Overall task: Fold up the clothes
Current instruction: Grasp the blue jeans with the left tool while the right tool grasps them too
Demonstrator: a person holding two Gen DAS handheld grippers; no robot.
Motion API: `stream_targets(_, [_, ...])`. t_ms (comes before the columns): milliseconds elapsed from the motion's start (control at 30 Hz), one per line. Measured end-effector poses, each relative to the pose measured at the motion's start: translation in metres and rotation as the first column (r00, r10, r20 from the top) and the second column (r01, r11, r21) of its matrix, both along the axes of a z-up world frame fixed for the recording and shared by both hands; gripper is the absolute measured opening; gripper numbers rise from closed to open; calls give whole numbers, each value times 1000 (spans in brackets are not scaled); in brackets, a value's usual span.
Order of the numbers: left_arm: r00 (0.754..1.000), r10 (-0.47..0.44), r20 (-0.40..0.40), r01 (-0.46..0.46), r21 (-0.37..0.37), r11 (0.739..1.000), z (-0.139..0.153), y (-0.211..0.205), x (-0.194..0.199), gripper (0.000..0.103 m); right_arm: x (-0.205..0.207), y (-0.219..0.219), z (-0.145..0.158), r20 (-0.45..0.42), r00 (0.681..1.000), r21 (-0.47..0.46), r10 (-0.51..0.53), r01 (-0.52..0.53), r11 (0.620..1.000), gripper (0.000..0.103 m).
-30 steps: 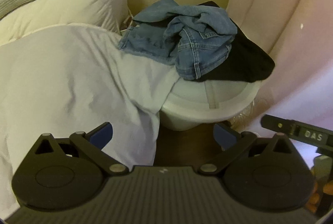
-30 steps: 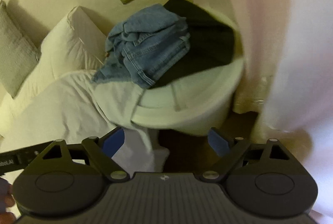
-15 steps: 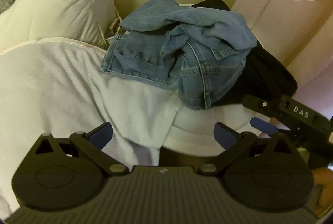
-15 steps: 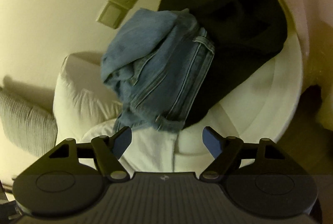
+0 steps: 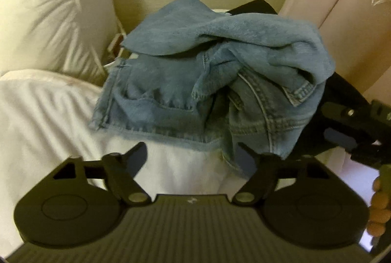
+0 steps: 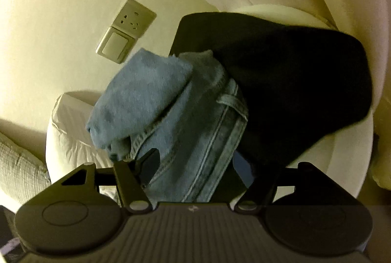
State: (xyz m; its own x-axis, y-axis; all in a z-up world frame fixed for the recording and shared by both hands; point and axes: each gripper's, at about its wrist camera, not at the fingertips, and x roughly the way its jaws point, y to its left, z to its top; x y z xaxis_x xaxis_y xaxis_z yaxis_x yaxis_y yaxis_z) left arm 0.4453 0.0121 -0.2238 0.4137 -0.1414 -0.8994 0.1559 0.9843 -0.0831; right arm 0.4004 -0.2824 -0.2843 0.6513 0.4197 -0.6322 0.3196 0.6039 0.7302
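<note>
A white tub [image 6: 347, 153] carries jeans [image 5: 220, 92] on a black garment [image 6: 293, 82]; a white cloth [image 5: 185, 165] hangs over its near-left rim.

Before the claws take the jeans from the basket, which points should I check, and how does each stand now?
1. Left claw open: ok.
2. Right claw open: ok.
3. Jeans lie on top of the pile: ok.
4. Jeans between the right claw's fingers: ok, denim fills the gap.
5. Black garment free of the jeans: not ok, they overlap.
6. White basket steady: cannot tell.
</note>
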Motion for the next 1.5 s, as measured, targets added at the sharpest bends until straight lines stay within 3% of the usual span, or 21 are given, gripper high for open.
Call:
stream_targets(67, [1000,-23,16,23,8,1000,-9,2,9,63,6,-1,-2,10,1000,9,-1,1,1000,70])
stream_targets(233, [994,-76,73,78,-18,997,-26,-2,32,61,19,-4,-8,34,999,32,-3,2,999,70])
stream_targets(300, [992,-82,93,85,-26,996,-34,-4,43,40,25,-5,-11,44,999,42,-4,2,999,70])
stream_targets(500, [994,-85,63,95,-176,980,-57,1,64,11,38,-4,-41,16,998,165,-54,51,985,70])
stream_targets(600, [992,-83,97,99,-171,980,-51,3,60,1,42,0,-44,22,998,180,-62,58,982,54])
stream_targets(667, [986,-95,137,116,-151,982,-42,2,53,0,42,1,-37,36,998,158,-56,49,986,33])
stream_targets(700, [982,-102,157,126,-147,981,-34,2,50,0,41,1,-34,40,998,152,-56,49,987,28])
stream_targets(733, [980,-97,176,125,-153,980,-26,4,47,0,39,0,-26,58,997,146,-56,47,988,17])
stream_targets(767, [977,-91,195,123,-159,980,-17,7,44,0,37,-1,-19,77,995,139,-56,45,989,14])
stream_targets(933, [957,-30,287,96,-217,971,36,27,27,0,25,-5,37,197,979,95,-56,38,995,13])
stream_targets(1100, [932,21,362,77,-253,964,86,48,-2,0,14,-1,107,343,939,23,6,-15,1000,13])
stream_targets(1267, [895,90,436,46,-292,955,140,66,-43,0,8,8,177,500,862,-10,82,-89,996,12])
stream_targets(1500, [851,202,484,-17,-358,933,188,88,-108,0,-13,37,270,669,723,-7,171,-224,975,12])
